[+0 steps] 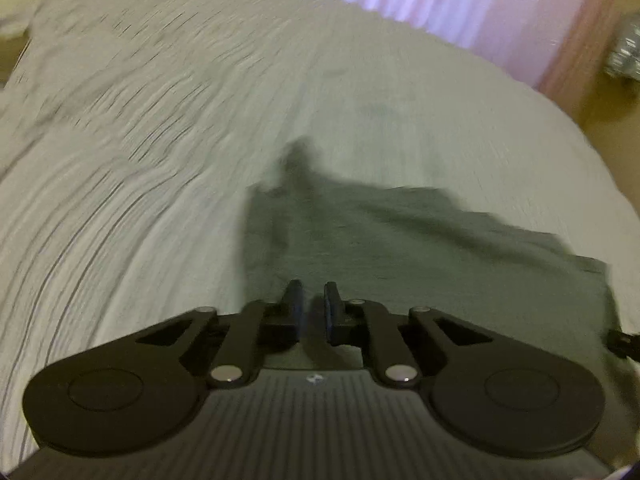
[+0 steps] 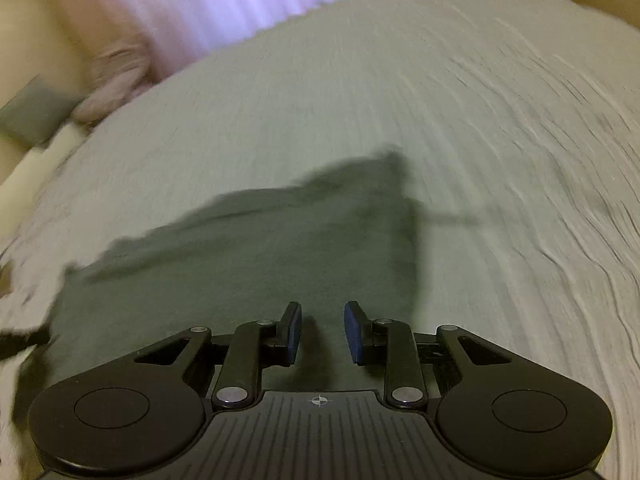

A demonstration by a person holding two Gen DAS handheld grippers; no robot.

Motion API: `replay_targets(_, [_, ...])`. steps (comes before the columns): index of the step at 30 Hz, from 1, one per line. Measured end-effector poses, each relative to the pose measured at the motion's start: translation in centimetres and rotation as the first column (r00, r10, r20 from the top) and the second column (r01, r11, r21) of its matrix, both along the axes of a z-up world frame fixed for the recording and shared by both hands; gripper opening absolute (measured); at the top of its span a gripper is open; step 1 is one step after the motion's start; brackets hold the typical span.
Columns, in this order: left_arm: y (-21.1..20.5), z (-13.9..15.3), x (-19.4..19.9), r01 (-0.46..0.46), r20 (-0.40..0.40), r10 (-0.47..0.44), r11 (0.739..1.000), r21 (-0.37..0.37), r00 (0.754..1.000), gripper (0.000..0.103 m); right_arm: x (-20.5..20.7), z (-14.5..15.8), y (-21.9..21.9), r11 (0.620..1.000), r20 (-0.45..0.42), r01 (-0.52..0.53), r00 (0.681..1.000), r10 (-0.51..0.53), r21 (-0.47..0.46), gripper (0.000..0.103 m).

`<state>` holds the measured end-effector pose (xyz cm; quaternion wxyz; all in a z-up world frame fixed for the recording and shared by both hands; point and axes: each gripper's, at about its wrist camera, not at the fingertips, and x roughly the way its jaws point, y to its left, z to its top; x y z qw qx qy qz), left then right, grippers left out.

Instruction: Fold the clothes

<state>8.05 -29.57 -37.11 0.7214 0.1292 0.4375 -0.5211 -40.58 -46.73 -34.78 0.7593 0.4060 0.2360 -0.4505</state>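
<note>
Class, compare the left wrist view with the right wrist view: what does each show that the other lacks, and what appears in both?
Only the left wrist view: the left tool, its fingers nearly together, nothing visibly between them. Only the right wrist view: the right tool, fingers apart, and a grey cushion at far left. Both: the dark garment lying on the pale bedspread, with pink curtains behind. Both are blurred.
</note>
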Motion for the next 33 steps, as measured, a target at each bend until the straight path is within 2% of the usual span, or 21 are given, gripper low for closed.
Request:
replay_targets(1, [0.3, -0.3, 0.9, -0.015, -0.022, 0.014, 1.000, -0.006, 1.000, 0.003, -1.8, -0.7, -0.8, 0.998, 0.039, 0.058, 0.997, -0.059, 0.035, 0.000])
replay_targets(3, [0.3, 0.1, 1.7, -0.039, -0.052, 0.038, 0.999, -0.018, 0.998, 0.003, -4.1, -0.6, -1.6, 0.989, 0.077, 0.126, 0.988, -0.132, 0.076, 0.000])
replay_targets(4, [0.2, 0.9, 1.6, -0.041, -0.043, 0.040, 0.999, -0.020, 0.998, 0.002, -4.8, -0.2, -1.7, 0.986, 0.083, 0.142, 0.985, -0.149, 0.085, 0.000])
replay_targets(6, [0.0, 2.9, 1.2, -0.039, -0.027, 0.038, 0.998, -0.055, 0.999, 0.003, -5.2, 1.6, -1.8, 0.986, 0.029, 0.159, 0.987, -0.161, 0.058, 0.000])
replay_targets(10, [-1.5, 5.1, 0.1, -0.005, -0.018, 0.003, 0.993, -0.120, 1.000, 0.003, -4.3, 4.3, -3.0, 0.991, 0.070, 0.131, 0.989, -0.129, -0.014, 0.000])
replay_targets(14, [-4.6, 3.2, 0.1, 0.035, -0.019, -0.037, 0.993, -0.112, 0.999, 0.004, 0.2, 3.3, -6.4, 0.998, 0.044, -0.037, 0.998, 0.039, -0.041, 0.000])
replay_targets(16, [-5.8, 1.7, 0.7, 0.025, -0.010, -0.026, 0.995, -0.094, 1.000, 0.004, 0.6, 1.4, -8.2, 0.999, 0.012, -0.041, 0.999, 0.042, -0.023, 0.000])
replay_targets(18, [-6.6, 0.0, 2.4, -0.044, -0.015, 0.043, 0.997, -0.061, 0.999, 0.001, 0.8, -0.5, -9.8, 0.999, -0.020, -0.038, 0.999, 0.038, -0.006, 0.000])
replay_targets(20, [-6.7, -0.5, 4.0, -0.118, -0.044, 0.115, 0.992, -0.052, 0.992, 0.002, -1.0, -1.0, -10.4, 1.000, 0.026, 0.016, 1.000, -0.017, 0.019, 0.000])
replay_targets(21, [-6.6, -0.1, 4.2, -0.138, -0.027, 0.137, 0.989, -0.054, 0.990, 0.002, -2.0, -1.1, -10.7, 0.998, 0.052, 0.045, 0.998, -0.046, 0.032, 0.000])
replay_targets(24, [-6.0, 2.0, 4.1, -0.153, 0.014, 0.154, 0.986, -0.071, 0.988, 0.003, -3.6, 1.2, -9.3, 0.990, -0.078, 0.141, 0.987, -0.143, -0.025, 0.000])
replay_targets(27, [-4.6, 4.4, 2.3, -0.114, 0.043, 0.117, 0.991, -0.063, 0.992, 0.003, -4.9, 4.1, -6.7, 0.983, -0.035, 0.175, 0.984, -0.177, -0.050, 0.000])
replay_targets(31, [-1.4, 6.5, -3.1, 0.015, 0.099, -0.014, 1.000, -0.005, 0.995, 0.003, -1.2, 6.3, -1.7, 0.996, -0.120, 0.007, 0.993, -0.018, -0.090, 0.000])
replay_targets(33, [0.8, 6.6, -5.7, 0.046, 0.123, -0.050, 0.998, 0.039, 0.991, 0.007, 0.8, 5.9, 2.1, 0.993, -0.209, -0.094, 0.975, 0.077, -0.074, 0.000])
